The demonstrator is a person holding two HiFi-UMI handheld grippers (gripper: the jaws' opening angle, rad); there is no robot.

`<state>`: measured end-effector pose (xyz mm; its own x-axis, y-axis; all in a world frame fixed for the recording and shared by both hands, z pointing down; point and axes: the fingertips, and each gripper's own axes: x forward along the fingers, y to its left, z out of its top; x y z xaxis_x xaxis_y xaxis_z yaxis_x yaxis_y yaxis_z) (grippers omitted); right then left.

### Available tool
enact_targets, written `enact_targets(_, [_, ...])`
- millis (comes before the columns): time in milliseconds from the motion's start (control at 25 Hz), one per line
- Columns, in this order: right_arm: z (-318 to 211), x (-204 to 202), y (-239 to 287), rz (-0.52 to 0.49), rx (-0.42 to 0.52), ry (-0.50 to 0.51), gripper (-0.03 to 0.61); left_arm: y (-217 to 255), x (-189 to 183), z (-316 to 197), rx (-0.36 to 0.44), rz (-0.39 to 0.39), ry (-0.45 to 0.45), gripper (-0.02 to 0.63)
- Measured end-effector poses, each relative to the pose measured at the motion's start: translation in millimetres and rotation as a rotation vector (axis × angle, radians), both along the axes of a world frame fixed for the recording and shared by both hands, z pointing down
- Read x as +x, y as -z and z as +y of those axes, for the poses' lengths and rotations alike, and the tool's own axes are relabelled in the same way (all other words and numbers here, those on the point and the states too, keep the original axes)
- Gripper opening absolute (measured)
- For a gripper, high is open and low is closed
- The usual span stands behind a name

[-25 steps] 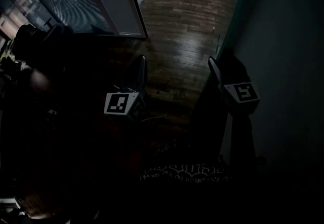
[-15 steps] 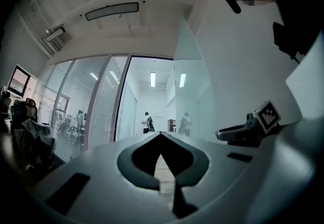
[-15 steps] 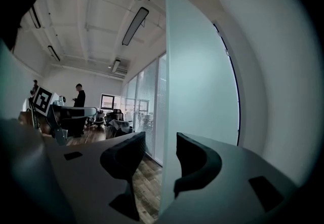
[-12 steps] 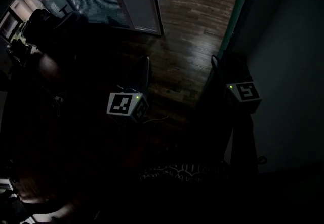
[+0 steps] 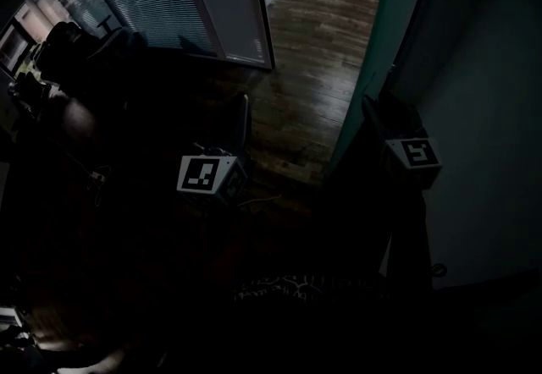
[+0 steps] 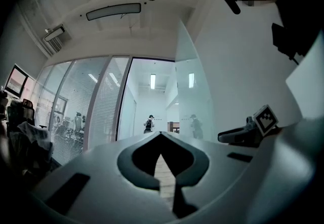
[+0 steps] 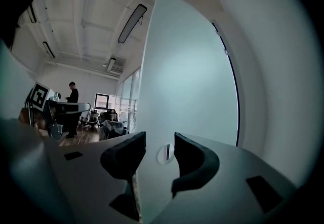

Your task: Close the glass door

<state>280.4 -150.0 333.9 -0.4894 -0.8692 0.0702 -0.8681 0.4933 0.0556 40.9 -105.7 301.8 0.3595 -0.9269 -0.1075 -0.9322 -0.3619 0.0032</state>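
The glass door (image 5: 378,34) shows as a greenish edge running down the right side of the dark head view. In the right gripper view it is a large frosted panel (image 7: 192,76) with a small round lock (image 7: 166,153). My right gripper (image 5: 369,103) is up against that edge. It is open (image 7: 159,154), with the lock showing between its jaws and the door's edge by the left jaw. My left gripper (image 5: 241,114) hangs over the wooden floor left of the door, shut and empty (image 6: 161,136).
A glass partition with blinds (image 5: 161,0) stands at the back left, with dark office chairs (image 5: 85,42) before it. Wooden floor (image 5: 313,17) runs through the doorway. A white wall (image 5: 483,110) is on the right. A person (image 7: 72,99) stands far off in the room.
The door's green edge has swung left across the head view, and my right gripper has moved with it. The left gripper has hardly moved.
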Motion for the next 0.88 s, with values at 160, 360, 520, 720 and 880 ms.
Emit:
enact_targets(160, [-15.0, -21.2, 12.6, 0.009, 0.010, 0.017, 0.173, 4.3, -7.4, -7.9, -0.006, -0.005, -0.009, 0.002])
enact_targets(360, [-28.7, -37.6, 3.7, -0.014, 0.010, 0.034, 0.172, -9.9, -24.8, -9.6, -0.015, -0.008, 0.008, 0.002])
enact_targets(520, [-42.5, -55.2, 5.9, -0.005, 0.009, 0.052, 0.172, -10.5, -47.2, -15.5, -0.020, 0.002, 0.044, 0.002])
enact_targets(720, [-60.2, -85.8, 9.8, 0.028, 0.020, 0.084, 0.172, -6.4, -68.3, -29.8, -0.019, 0.010, 0.061, 0.002])
enact_targets(880, [-75.1, -95.4, 10.2, 0.037, 0.047, 0.082, 0.172, -14.6, -79.6, -43.1, -0.022, 0.016, 0.078, 0.002])
